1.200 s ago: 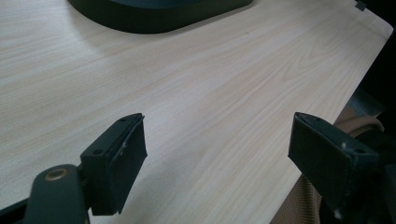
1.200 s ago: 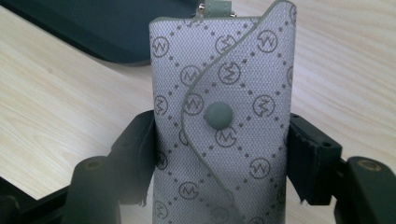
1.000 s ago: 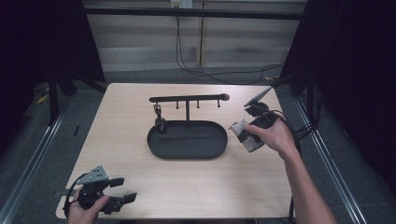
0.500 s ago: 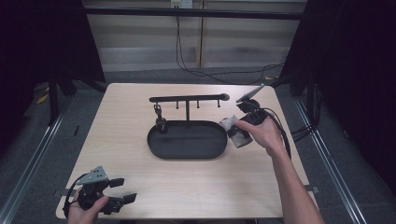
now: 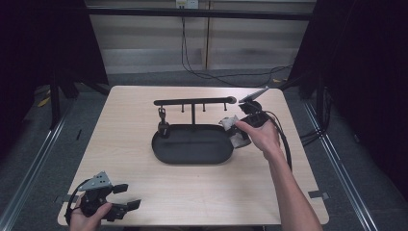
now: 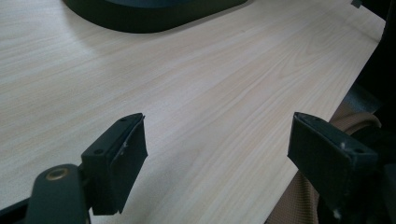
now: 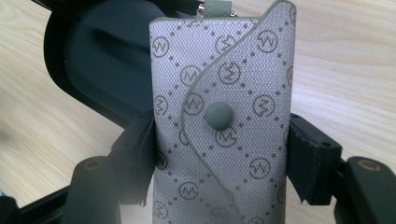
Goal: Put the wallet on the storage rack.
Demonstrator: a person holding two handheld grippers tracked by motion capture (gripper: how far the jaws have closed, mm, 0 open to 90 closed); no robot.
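Tabletop of light wood carries the left gripper at its near left corner, jaws spread wide with nothing between. In the middle stands a black tray with a hook rack. Beside its right end, the right gripper pinches a grey patterned key pouch.

The right claw, clamped on the grey patterned key pouch, has shifted leftward across the desk from its spot off the right end of the black oval tray. It now sits right at the tray's right rim, the pouch overlapping that edge. The person's forearm has swung in with it, angling further toward the middle.
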